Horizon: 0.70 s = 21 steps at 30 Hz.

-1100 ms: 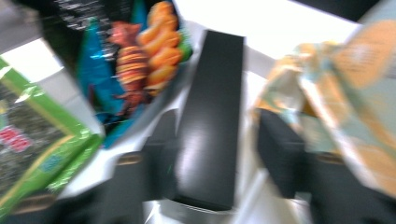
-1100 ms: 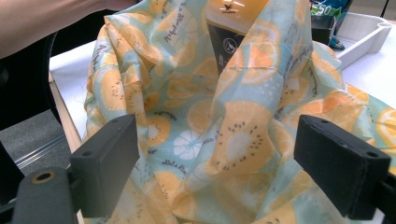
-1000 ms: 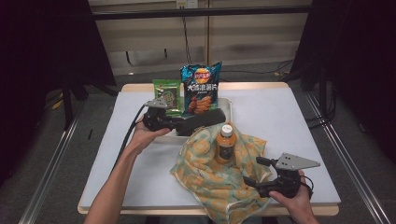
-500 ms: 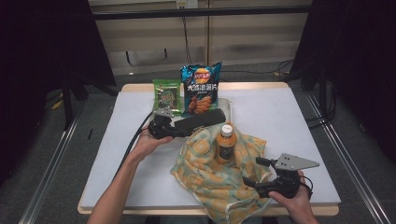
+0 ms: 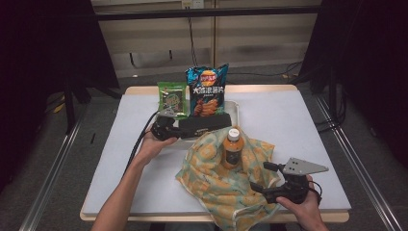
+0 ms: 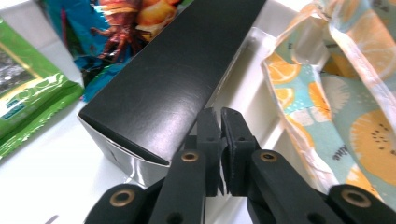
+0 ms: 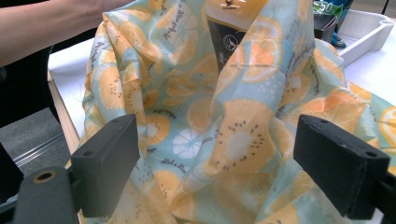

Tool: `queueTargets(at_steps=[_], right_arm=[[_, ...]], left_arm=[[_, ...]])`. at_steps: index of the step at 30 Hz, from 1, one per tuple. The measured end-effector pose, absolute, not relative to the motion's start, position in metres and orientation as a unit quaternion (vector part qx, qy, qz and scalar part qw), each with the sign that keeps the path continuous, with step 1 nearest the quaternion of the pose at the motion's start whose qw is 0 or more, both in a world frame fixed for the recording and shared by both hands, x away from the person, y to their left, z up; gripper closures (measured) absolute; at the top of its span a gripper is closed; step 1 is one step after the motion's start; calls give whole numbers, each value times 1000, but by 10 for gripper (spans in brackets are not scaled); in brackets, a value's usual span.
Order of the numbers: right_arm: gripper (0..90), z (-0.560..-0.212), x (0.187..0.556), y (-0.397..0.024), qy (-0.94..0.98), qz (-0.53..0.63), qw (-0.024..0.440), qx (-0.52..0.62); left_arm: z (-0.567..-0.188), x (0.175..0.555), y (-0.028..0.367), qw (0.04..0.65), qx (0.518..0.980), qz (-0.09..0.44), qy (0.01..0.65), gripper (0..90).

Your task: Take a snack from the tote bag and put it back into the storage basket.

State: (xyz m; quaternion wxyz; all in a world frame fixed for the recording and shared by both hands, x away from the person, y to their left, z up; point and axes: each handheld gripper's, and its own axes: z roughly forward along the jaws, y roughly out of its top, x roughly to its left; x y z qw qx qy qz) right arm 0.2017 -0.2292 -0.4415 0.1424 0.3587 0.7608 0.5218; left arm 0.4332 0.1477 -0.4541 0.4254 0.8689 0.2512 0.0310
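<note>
Since a second ago your left gripper (image 5: 166,129) has slid a little toward the black box (image 5: 204,124), and its jaws have just been closing; in the left gripper view they now stand clenched, pads nearly together, with nothing between them. The box's near corner sits just at 11 o'clock of the tips, so you seem to be nosing up to it, not gripping it.

The box is long, matte black, with a silvery open end flap (image 6: 135,163). It lies slantwise across the front rim of the white tray (image 5: 232,109), which sits toward 12 o'clock on the counter (image 5: 288,120). Leaning there, it props the chip bag (image 5: 207,91) and the green packet (image 5: 172,97) upright behind it.

Your right gripper (image 5: 262,180) waits at 5 o'clock on the counter, jaws released and spread wide, aimed at the fruit-print cloth bag (image 5: 216,178) without pinching it. The bag lies slumped around an orange drink bottle (image 5: 232,148), which stands upright at its centre and holds the mouth open toward the tray, probably so the box can go in next.
</note>
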Motion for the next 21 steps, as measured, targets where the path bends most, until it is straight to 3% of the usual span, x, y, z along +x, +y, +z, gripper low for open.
queueTargets(at_steps=[12,21], right_arm=[[140,-442,202,-230,761,518,142,363],[141,-442,203,-230,763,516,141,363]], left_arm=[[-460,439,156,412,863,52,286,823],[-465,443,161,415,858,58,298,740]])
